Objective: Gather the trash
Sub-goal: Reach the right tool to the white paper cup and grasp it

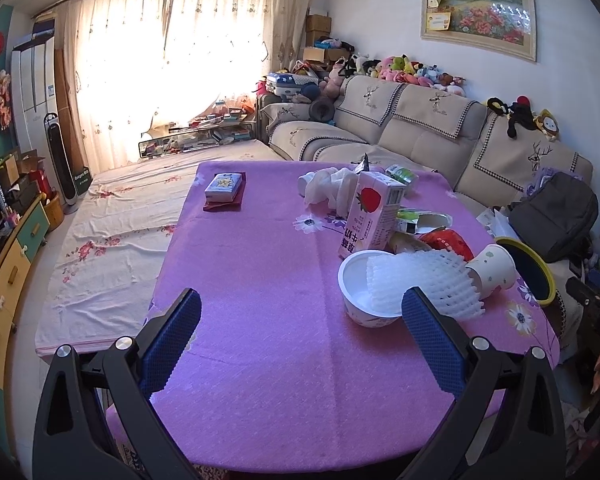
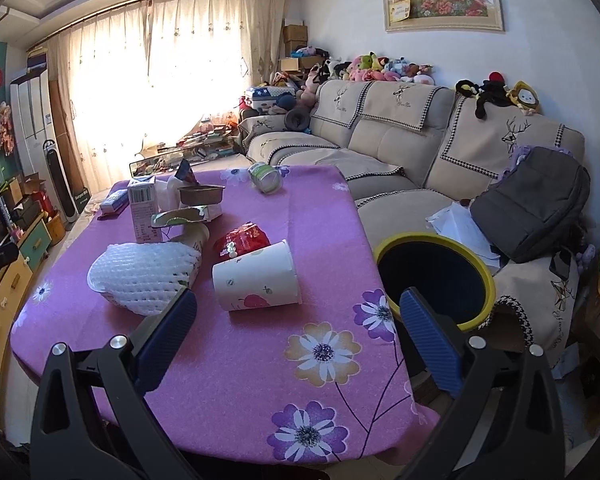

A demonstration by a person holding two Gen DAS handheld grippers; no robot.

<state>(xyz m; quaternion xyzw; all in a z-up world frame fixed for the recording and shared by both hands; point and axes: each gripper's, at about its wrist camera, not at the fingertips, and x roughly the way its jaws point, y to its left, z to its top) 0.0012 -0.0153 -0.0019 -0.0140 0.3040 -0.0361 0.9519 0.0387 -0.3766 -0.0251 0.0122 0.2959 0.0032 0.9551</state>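
Trash lies on the purple tablecloth (image 1: 260,280): a white bowl (image 1: 354,280) holding white foam netting (image 1: 424,276), a tipped paper cup (image 1: 494,270), a strawberry milk carton (image 1: 370,216), a red wrapper (image 1: 448,242) and crumpled white tissue (image 1: 328,186). My left gripper (image 1: 302,328) is open and empty, just short of the bowl. My right gripper (image 2: 298,326) is open and empty, just in front of the paper cup (image 2: 258,278), with the netting (image 2: 144,274) to its left. A yellow-rimmed bin (image 2: 436,276) stands beside the table's right edge.
A beige sofa (image 2: 380,148) runs along the right with a grey backpack (image 2: 536,208) and papers on it. A small box on a dark red book (image 1: 224,190) sits at the table's far left. A green can (image 2: 265,176) lies at the far edge. Drawers (image 1: 4,288) line the left wall.
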